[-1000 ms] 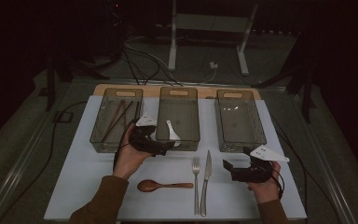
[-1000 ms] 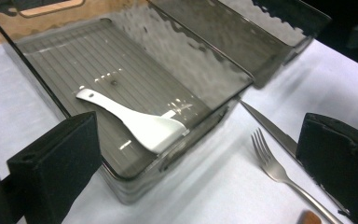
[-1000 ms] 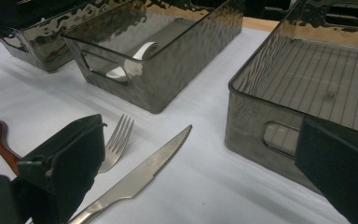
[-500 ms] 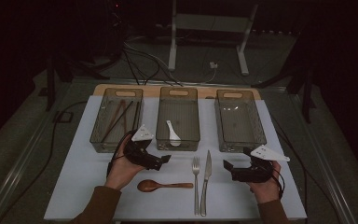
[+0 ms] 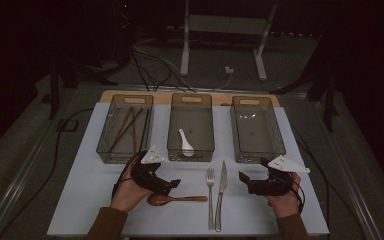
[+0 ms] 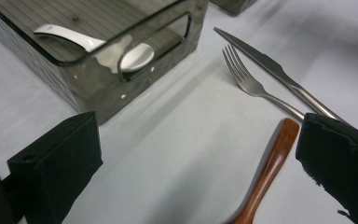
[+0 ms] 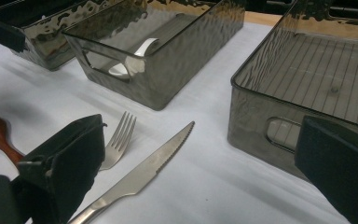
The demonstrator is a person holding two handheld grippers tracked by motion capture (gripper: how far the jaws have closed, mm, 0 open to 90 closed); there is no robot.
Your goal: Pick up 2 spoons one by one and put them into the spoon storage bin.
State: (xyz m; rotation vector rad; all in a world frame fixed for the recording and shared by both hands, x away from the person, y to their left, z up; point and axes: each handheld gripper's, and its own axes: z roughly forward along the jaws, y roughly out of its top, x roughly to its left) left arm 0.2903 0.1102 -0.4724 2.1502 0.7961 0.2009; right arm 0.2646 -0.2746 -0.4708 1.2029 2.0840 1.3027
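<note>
I hold my left gripper (image 5: pixel 172 184), jaws spread wide, just over the brown wooden spoon (image 5: pixel 176 199), which lies left of the steel fork (image 5: pixel 210 192). My right gripper (image 5: pixel 244 178), also spread, sits right of that fork.

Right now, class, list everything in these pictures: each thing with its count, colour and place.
Bins: three, smoky clear, in a row at the table's far side.
Chopsticks: several, dark, in the left bin.
White spoon: one, in the middle bin.
Wooden spoon: one, reddish brown, on the table by the left gripper.
Fork: one, silver, mid-table.
Knife: one, silver, right of the fork.
Table: one, white.
Left gripper: black, open, over the wooden spoon.
Right gripper: black, open, near the knife.
</note>
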